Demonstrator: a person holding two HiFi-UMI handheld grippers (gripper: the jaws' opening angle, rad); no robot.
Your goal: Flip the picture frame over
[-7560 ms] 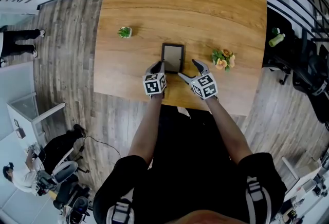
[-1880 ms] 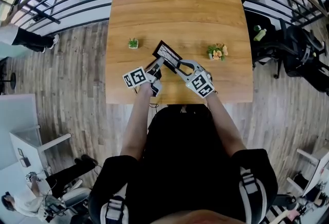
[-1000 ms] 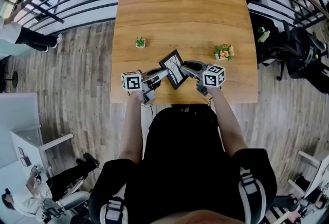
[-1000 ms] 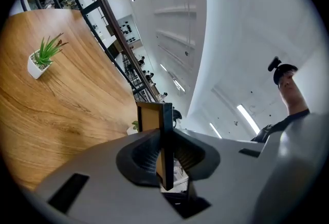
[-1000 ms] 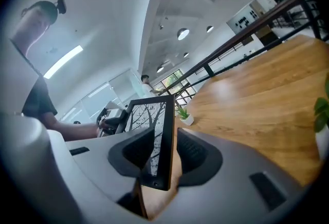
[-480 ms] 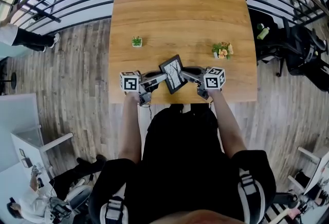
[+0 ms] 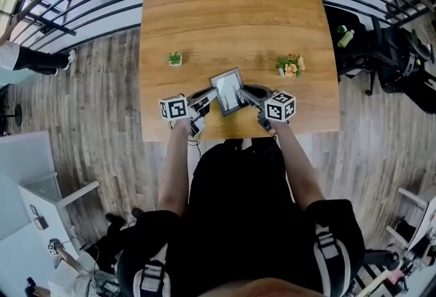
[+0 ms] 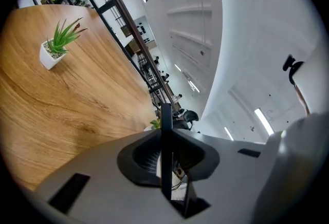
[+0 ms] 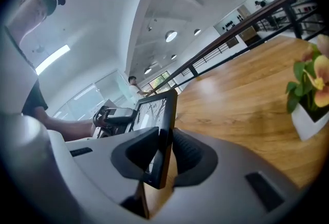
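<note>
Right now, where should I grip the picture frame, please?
Take the picture frame by its thin side edges, from either side; tilted up, it offers both. The left gripper grips one; the right gripper has just closed its jaws further on the other.

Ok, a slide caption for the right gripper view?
Right gripper, jaws just closed further on the frame's edge; table and flowers beyond.

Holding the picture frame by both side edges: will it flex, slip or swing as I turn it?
Probably stiff: the picture frame shows a straight edge between the left tongs. Likely slippery: its edges look smooth and thin, and the right tongs, which have just been closing, pinch only a narrow strip. The front looks glossy, so probably fragile if dropped.
</note>
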